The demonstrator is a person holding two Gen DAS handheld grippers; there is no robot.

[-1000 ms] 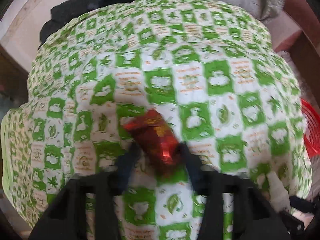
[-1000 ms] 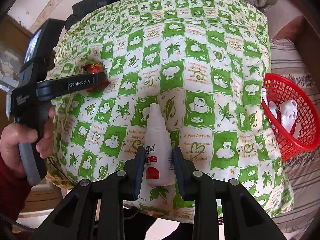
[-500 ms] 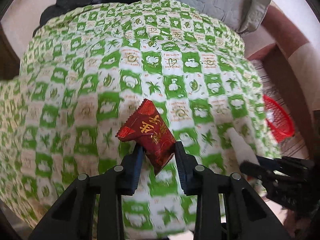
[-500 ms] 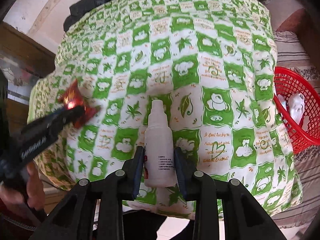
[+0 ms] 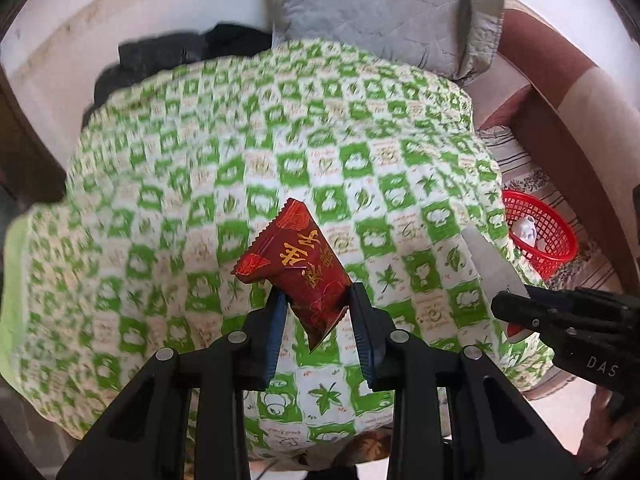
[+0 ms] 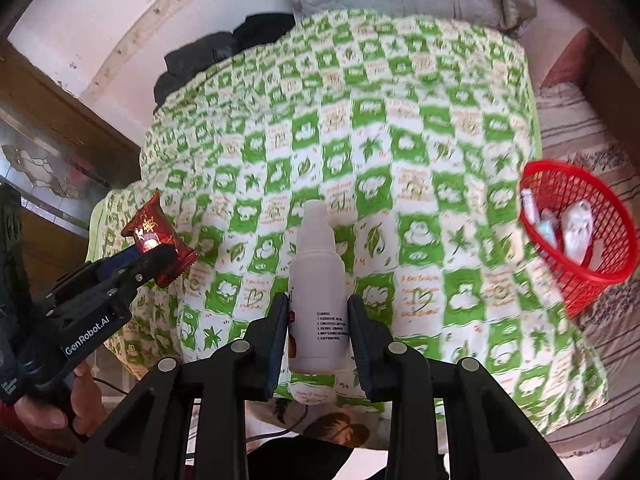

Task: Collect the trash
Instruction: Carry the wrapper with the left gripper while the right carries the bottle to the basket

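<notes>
**Both grippers loaded above the green checked cover**

The left gripper (image 5: 316,300) is clamped on a red snack wrapper (image 5: 298,268), its 2 blue-padded fingers (image 5: 276,324) pressing the lower half of the packet. The wrapper stands tilted, its crimped upper edge leaning left and its bottom corner poking down between the jaws. It is glossy foil, dark red with gold characters and a paler red fan pattern.

The right gripper (image 6: 318,312) is closed around a white plastic bottle (image 6: 316,280), gripping the cylindrical body near mid-height. The bottle points away from the camera, narrow rounded cap at the far end, a small block of printed text and a red mark on its side. Its surface is smooth and matte.

Both items hang over a quilted cover (image 6: 400,160) printed in green and white squares with leaves and cartoon shapes. A red plastic mesh basket (image 6: 600,272) sits to the right, off the cover's edge on striped bedding (image 6: 576,128); it holds a few pale, crumpled pieces. In the right wrist view a hand (image 6: 60,408) grips the left tool's handle. A grey quilted pillow (image 5: 380,12) and dark clothing (image 5: 160,56) lie at the far end.
</notes>
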